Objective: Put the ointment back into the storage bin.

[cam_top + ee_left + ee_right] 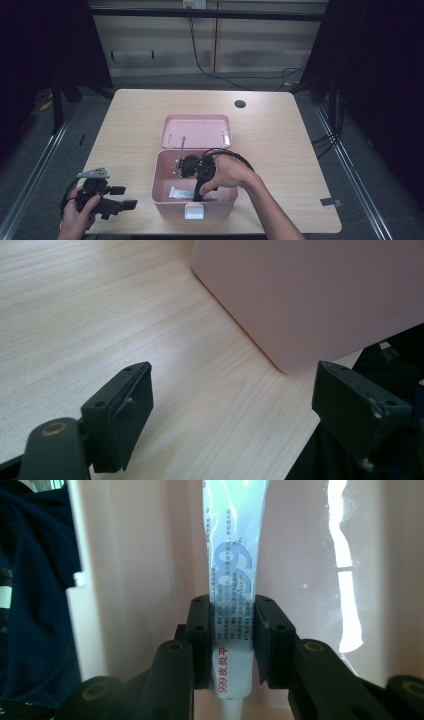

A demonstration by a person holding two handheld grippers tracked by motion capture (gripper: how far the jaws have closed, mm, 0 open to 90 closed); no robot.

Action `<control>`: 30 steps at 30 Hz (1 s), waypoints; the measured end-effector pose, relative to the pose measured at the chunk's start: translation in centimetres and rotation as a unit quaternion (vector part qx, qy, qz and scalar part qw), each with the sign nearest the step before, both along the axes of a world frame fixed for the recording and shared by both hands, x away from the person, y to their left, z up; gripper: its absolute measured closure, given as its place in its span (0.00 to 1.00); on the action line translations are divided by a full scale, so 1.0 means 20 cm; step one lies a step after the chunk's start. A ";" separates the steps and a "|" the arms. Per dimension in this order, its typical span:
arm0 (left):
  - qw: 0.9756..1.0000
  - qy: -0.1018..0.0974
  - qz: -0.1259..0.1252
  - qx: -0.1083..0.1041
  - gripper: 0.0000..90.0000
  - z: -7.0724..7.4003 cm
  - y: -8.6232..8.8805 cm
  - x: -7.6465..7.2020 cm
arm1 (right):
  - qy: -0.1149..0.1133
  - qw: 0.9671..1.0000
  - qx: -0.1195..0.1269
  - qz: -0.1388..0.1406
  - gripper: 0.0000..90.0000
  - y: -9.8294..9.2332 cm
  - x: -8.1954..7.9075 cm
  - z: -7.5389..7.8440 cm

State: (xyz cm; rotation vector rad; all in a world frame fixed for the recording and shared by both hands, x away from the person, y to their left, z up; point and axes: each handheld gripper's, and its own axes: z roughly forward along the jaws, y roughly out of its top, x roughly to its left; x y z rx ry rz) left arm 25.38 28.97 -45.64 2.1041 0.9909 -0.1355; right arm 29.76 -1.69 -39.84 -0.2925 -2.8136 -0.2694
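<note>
A pink box [161,186] sits open near the table's front edge, its lid [196,131] tipped back. A white ointment tube [235,565] with blue and red print lies on the box floor [182,192]. My right gripper [234,630] reaches down into the box and is shut on the tube, both pads pressed on its sides. The same gripper [199,196] points toward the box's front wall in the high view. My left gripper [127,197] rests open at the front left, jaws wide apart toward the box's side [305,295]; nothing is between them [230,405].
The box has a white latch [194,212] on its front. A round cable hole [240,104] sits at the table's far right side. Bare wood [285,150] lies right of the box and behind the lid. Cables trail on the floor beyond the table.
</note>
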 end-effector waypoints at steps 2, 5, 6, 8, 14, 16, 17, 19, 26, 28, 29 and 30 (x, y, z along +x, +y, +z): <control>1.000 0.000 0.000 -0.001 0.19 0.00 0.00 0.00 | 0.002 1.000 -0.003 0.004 0.80 0.01 0.00 -0.01; 1.000 -0.001 0.002 0.000 0.19 0.00 0.00 0.00 | 0.005 1.000 -0.007 0.008 0.80 0.03 0.00 -0.03; 1.000 -0.002 0.001 0.001 0.19 0.00 0.00 0.00 | 0.008 1.000 -0.008 0.005 0.80 0.03 0.00 -0.04; 1.000 -0.002 0.001 0.001 0.19 0.00 0.00 0.00 | 0.010 1.000 -0.013 0.005 0.80 0.04 0.00 -0.05; 1.000 -0.002 0.001 0.001 0.19 0.00 0.00 0.00 | 0.014 1.000 -0.013 0.014 0.80 0.06 0.00 -0.09; 1.000 -0.002 0.001 0.001 0.19 0.00 0.00 0.00 | 0.016 0.999 -0.020 0.021 0.80 0.07 0.00 -0.10; 1.000 -0.002 0.001 0.001 0.19 0.00 0.00 0.00 | 0.014 0.999 -0.017 0.028 0.80 0.07 0.00 -0.11; 1.000 -0.001 0.003 0.000 0.19 0.00 0.00 0.00 | 0.015 0.999 -0.018 0.025 0.80 0.08 0.00 -0.11; 1.000 -0.002 0.001 0.001 0.19 0.00 0.00 0.00 | 0.019 0.999 -0.021 0.028 0.80 0.11 0.00 -0.14; 1.000 0.001 0.001 0.001 0.19 0.00 0.00 0.00 | 0.024 0.999 -0.023 0.028 0.80 0.11 0.00 -0.15; 1.000 0.002 0.001 0.001 0.19 0.00 0.00 0.00 | 0.025 0.999 -0.021 0.026 0.80 0.11 0.00 -0.15; 1.000 0.003 0.001 0.000 0.19 0.00 0.00 0.00 | 0.026 0.999 -0.021 0.029 0.80 0.11 0.00 -0.16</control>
